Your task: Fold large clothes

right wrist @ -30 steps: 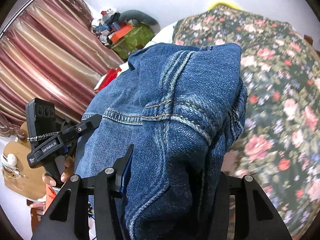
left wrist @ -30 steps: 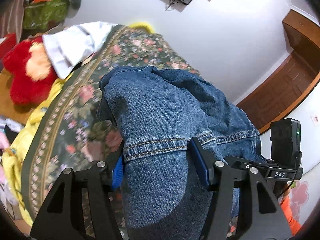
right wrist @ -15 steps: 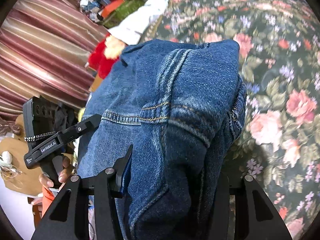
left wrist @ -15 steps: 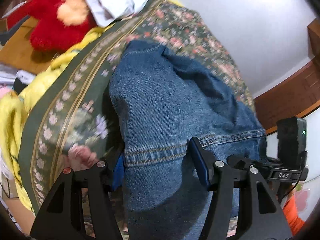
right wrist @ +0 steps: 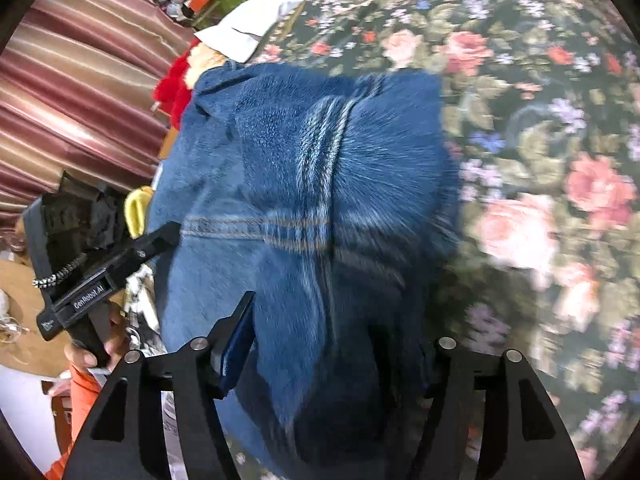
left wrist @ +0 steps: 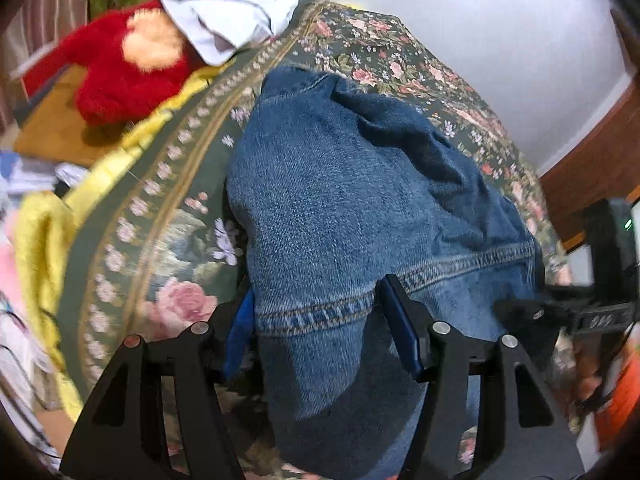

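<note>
Over the floral bedspread point(left wrist: 168, 216), both the left gripper point(left wrist: 316, 320) and right gripper point(right wrist: 340, 344) are pinching the denim jacket point(left wrist: 352, 200), carrying its fold across.

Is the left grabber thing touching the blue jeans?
Touching. The left wrist view shows the left gripper with both fingers pressed against the denim bunched between them.

— What goes unseen? The right tongs point(right wrist: 328, 344)' far finger is buried under the denim jacket point(right wrist: 304, 184), itself streaked with motion blur.

— And beyond the jacket? The floral bedspread point(right wrist: 540, 184) smears too.
</note>
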A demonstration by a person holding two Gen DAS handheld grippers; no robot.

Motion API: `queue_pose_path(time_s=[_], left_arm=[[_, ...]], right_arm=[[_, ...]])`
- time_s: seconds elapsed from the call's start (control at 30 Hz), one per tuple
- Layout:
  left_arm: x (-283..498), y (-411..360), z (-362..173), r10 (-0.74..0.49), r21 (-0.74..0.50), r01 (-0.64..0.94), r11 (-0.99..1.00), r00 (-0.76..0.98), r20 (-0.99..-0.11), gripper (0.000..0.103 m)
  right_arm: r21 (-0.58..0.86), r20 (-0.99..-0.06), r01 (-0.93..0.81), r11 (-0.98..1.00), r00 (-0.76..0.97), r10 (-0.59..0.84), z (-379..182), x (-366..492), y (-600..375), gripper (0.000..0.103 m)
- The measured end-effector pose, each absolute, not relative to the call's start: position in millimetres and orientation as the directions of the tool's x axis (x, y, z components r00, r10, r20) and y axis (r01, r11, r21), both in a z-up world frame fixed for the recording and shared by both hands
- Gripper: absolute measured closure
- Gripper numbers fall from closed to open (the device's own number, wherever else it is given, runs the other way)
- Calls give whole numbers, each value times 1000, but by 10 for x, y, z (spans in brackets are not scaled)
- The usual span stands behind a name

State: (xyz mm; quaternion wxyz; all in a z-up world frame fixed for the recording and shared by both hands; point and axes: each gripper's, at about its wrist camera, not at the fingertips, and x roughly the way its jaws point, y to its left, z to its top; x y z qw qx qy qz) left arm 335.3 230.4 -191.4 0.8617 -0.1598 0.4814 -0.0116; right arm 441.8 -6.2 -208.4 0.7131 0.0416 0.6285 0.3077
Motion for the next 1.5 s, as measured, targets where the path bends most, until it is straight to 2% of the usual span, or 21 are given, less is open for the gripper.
queue_pose_path(time_s=[0.17, 0.23, 0.3, 0.33, 0.5, 0.6, 0.8, 0.87, 1.1, 1.27, 1.5], left_arm=[[3175, 2070, -1683, -4, -64, -83, 994, 578, -816, 42], [3091, 1935, -1611, 12, -22, -49, 999, 600, -800, 42], [3013, 1791, -1617, -3, -9, -8, 1000, 602, -799, 42], [2991, 1735, -1635, -2, 0, 3, 1000, 601, -799, 42], [2821, 1536, -1921, 79, 108, 17, 994, 575, -814, 25], [2675, 1611, -1969, 74, 90, 0, 996, 573, -816, 20], [2547, 1833, -1828, 145, 142, -47, 989, 544, -826, 19], [2558, 1910, -1691, 127, 108, -67, 992, 574, -809, 19], [3200, 2108, -1284, 140, 83, -117, 990, 659, -739, 18], [3889, 2193, -1467, 94, 23, -123, 992, 608, -788, 19], [4544, 2307, -1825, 44, -50, -156, 987, 547, -836, 18]], right_arm=[[324, -884, -479, 816, 155, 442, -1681, 4262, -297, 40], [241, -882, -526, 816, 233, 410, -1547, 4136, -276, 38], [188, -882, -572, 798, 260, 394, -1526, 4025, -206, 26], [169, -884, -595, 786, 261, 387, -1560, 3967, -174, 24], [128, -927, -638, 760, 195, 319, -1945, 3825, -143, 23], [168, -924, -614, 771, 175, 341, -1987, 3829, -304, 18], [134, -923, -620, 773, 205, 325, -1770, 3826, -474, 17], [123, -909, -627, 769, 241, 341, -1618, 3832, -482, 17], [140, -823, -550, 823, 398, 406, -1210, 4236, -288, 16], [154, -828, -539, 828, 388, 406, -1348, 4623, 86, 15], [38, -877, -565, 824, 377, 298, -1857, 5028, 434, 16]])
